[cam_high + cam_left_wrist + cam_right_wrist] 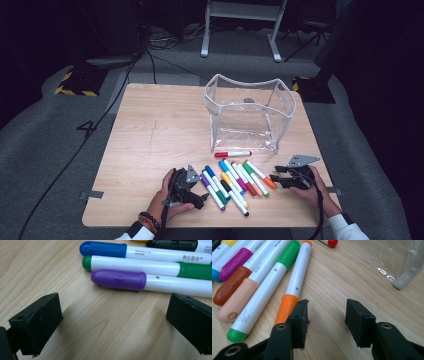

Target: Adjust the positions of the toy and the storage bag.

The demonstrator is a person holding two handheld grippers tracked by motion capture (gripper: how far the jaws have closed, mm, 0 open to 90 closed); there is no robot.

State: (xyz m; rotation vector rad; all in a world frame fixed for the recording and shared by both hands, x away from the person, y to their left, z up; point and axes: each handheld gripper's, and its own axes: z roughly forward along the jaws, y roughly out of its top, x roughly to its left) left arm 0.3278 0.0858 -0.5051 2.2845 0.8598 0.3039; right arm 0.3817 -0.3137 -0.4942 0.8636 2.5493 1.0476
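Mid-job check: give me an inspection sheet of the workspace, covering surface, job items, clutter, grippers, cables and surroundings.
Surface: light wooden table, bare apart from the job's things.
Job's things: row of capped markers lying side by side near the front edge; red marker apart, in front of the clear pouch, which stands open.
Clutter: nothing seen.
Grippers: left gripper jaws open over bare wood beside the purple marker; right gripper jaws open, empty, beside the orange marker.
Cables: black cable runs across the floor at left.
Surroundings: grey carpet, white stand legs behind.
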